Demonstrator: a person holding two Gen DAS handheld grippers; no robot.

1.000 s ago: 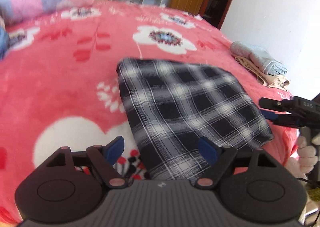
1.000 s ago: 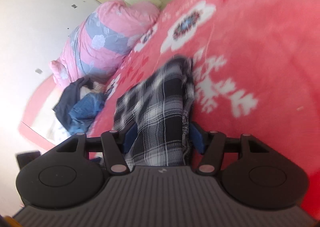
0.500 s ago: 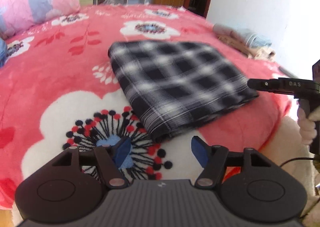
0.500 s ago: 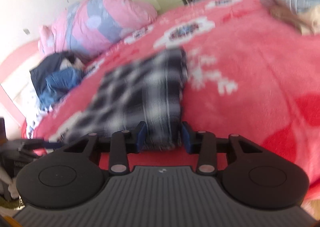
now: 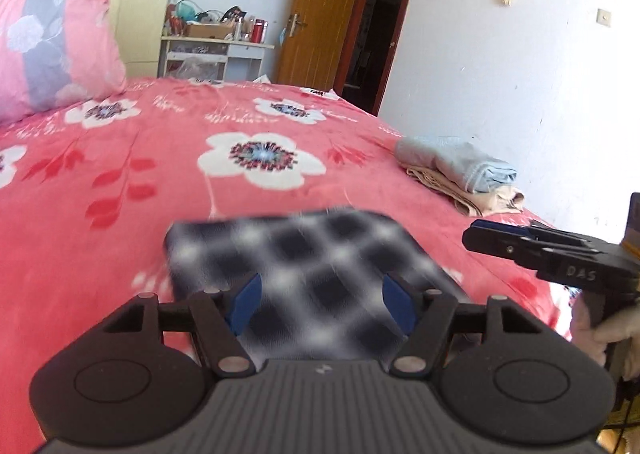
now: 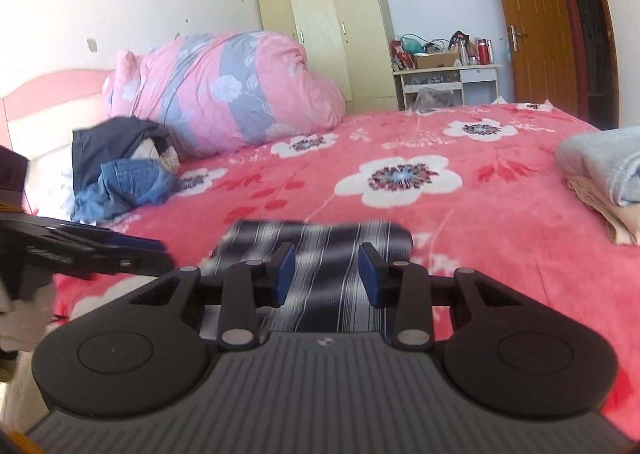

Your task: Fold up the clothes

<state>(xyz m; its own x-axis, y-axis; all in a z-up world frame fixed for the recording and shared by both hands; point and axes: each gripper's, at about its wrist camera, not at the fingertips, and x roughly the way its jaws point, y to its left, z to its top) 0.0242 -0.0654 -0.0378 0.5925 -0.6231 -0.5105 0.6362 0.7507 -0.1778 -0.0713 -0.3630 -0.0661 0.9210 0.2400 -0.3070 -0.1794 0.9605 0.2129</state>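
Red floral bedspread (image 5: 120,214) fills both views, and low in the centre of each frame lies the folded plaid garment (image 5: 304,262), blurred, flat on the blanket near the bed's front edge. Left gripper (image 5: 320,304) hangs right over it, blue pads spread wide, gripping nothing. Right gripper (image 6: 326,274) sits low over the same garment in its own view, jaws partly parted with striped cloth showing between them; whether the pads touch the fabric I cannot tell. Each gripper pokes into the other's frame edge, with a hand (image 5: 612,334) on the handle. Out to the right, a folded light-blue and beige pile (image 5: 464,174) rests near the bed's edge. Upper left, a pink-and-grey quilt bundle (image 6: 224,94), with dark clothes and jeans heaped (image 6: 120,170) beside it.
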